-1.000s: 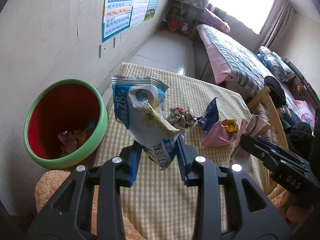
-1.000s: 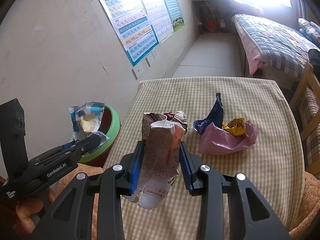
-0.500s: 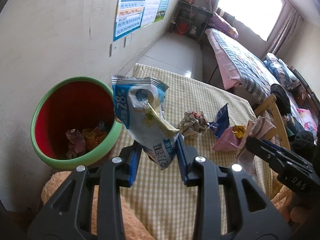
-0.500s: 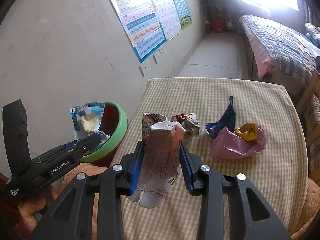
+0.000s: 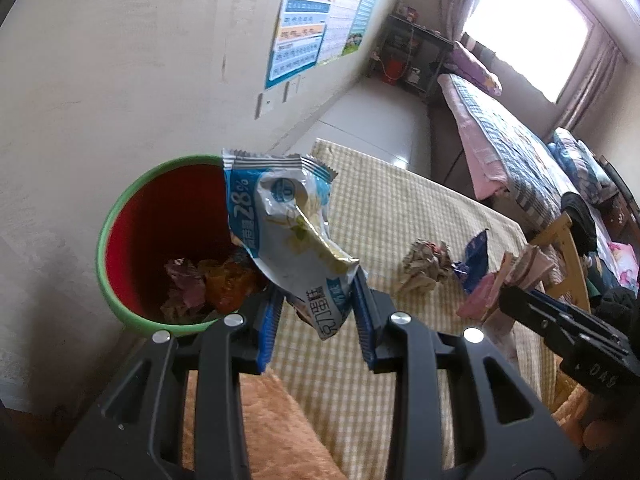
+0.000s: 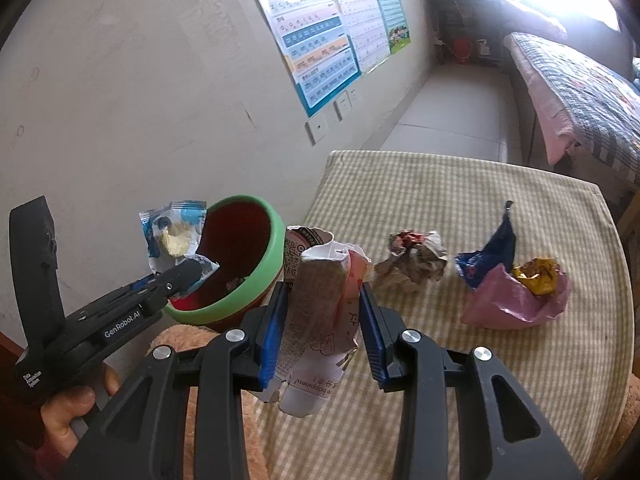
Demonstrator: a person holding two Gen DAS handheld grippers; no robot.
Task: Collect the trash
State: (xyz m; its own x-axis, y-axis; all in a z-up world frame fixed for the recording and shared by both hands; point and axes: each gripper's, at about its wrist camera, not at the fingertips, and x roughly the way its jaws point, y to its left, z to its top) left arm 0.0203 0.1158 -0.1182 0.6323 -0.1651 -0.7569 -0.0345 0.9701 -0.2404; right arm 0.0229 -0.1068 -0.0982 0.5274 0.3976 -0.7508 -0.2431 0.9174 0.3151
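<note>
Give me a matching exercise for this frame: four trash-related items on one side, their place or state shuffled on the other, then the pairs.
Items:
1. blue wrapper
2. carton
3. paper ball
4. bin

Places or states:
A. loose on the checked cloth
B. clamped in the right tool
C. beside the table, trash already inside
D. clamped in the left tool, near the green rim

Pairs: 1-D, 2-B, 3-A, 4-C
</note>
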